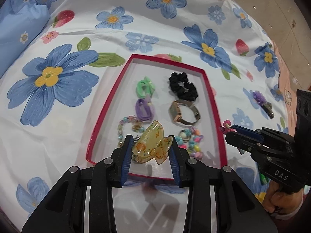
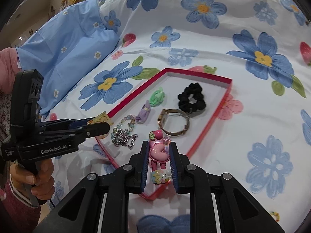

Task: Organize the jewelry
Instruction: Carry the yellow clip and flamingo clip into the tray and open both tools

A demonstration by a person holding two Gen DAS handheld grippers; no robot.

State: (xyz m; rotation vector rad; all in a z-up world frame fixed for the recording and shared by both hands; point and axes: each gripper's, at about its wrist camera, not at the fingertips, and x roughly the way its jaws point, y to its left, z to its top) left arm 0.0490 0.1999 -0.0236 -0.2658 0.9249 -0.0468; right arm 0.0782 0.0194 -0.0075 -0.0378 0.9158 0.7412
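Observation:
A red-rimmed tray [image 1: 212, 104] lies on the floral bedsheet. It holds a green hair tie [image 1: 144, 86], a purple hair tie [image 1: 143, 109], a black scrunchie [image 1: 182, 86], a watch [image 1: 182, 112], a bead bracelet [image 1: 126, 125] and colourful beads [image 1: 191, 140]. My left gripper [image 1: 152, 144] is shut on a yellow translucent claw clip [image 1: 150, 145] over the tray's near end. My right gripper [image 2: 158, 145] is shut on a pink decorated hair clip [image 2: 158, 153] above the tray's near edge [image 2: 202, 136]; in the left wrist view it [image 1: 228, 131] is at the tray's right.
A purple flower hair clip [image 1: 263, 102] lies on the sheet right of the tray. A blue pillow [image 2: 64, 44] sits at the far left. A small colourful item [image 2: 275, 215] lies near the lower right. The bed's edge and floor [image 1: 272, 5] are at the far right.

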